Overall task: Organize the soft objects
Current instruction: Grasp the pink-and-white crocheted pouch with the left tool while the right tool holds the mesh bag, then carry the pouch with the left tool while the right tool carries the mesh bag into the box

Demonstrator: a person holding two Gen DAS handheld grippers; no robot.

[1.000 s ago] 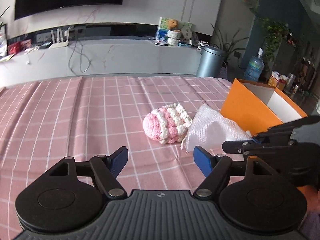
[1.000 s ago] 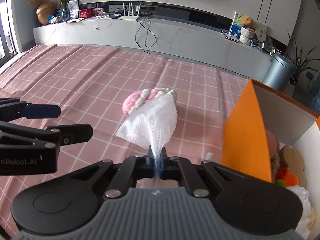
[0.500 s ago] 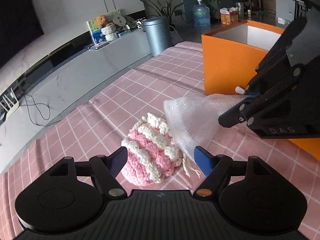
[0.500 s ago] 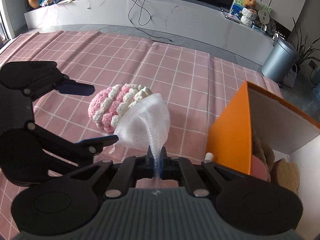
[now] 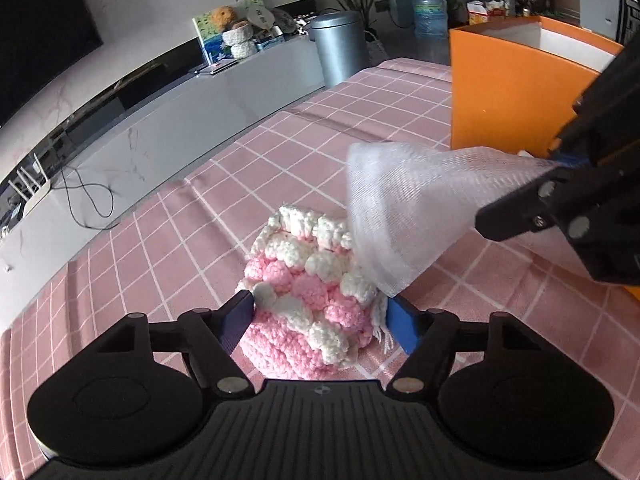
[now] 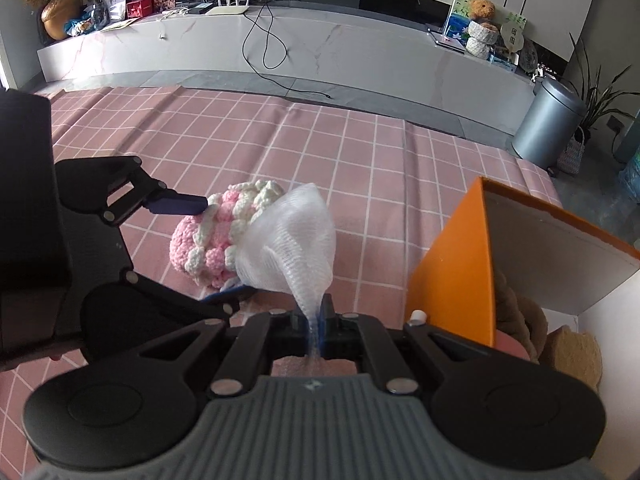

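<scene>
Behind mesh bag (image 5: 404,216), crochet pouch's (image 5: 308,300) edge

White mesh bag (image 6: 294,240) in right gripper (image 6: 318,322)

Pink checked tablecloth (image 6: 360,168) bears crocheted ball (image 5: 308,300), seemingly orange box (image 6: 452,264).

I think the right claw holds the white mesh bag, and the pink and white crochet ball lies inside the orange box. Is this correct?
Not entirely. The right claw does hold the white mesh bag, but the pink and white crochet ball lies on the pink checked tablecloth, outside the orange box. The right wrist view shows this.
</scene>
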